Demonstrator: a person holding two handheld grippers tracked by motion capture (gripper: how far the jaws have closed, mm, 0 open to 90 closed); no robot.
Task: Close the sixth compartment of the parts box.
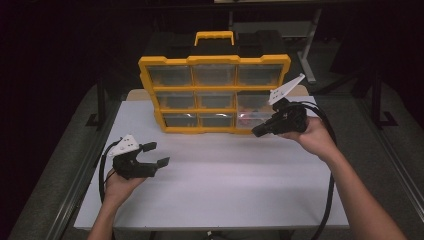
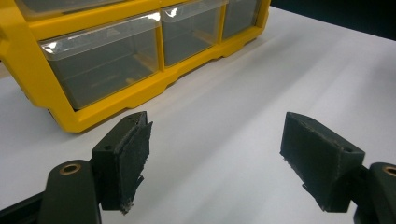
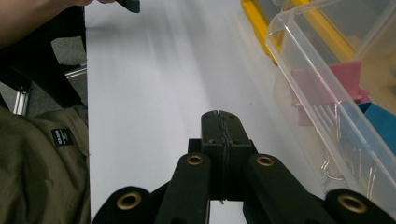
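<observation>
Right gripper [image 1: 257, 132]: jaws pressed together on nothing, tip just beside the clear drawer [image 3: 327, 88] at the bottom right of the yellow organizer [image 1: 214, 95], which stands upright at the far side of the white table [image 1: 225, 185]. Pink and blue binder clips [image 3: 327, 91] lie in that drawer. Left gripper [image 1: 156, 154]: jaws spread, empty, over the table, well apart from the organizer.

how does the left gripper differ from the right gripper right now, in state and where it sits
The left gripper has its jaws spread wide with nothing between them; the right gripper has its jaws pressed together, also holding nothing. The left gripper hangs over bare white table, away from the yellow organizer; the right gripper sits right at the organizer's lower right clear drawer. Both are black, hand-held, and trail a cable.
</observation>
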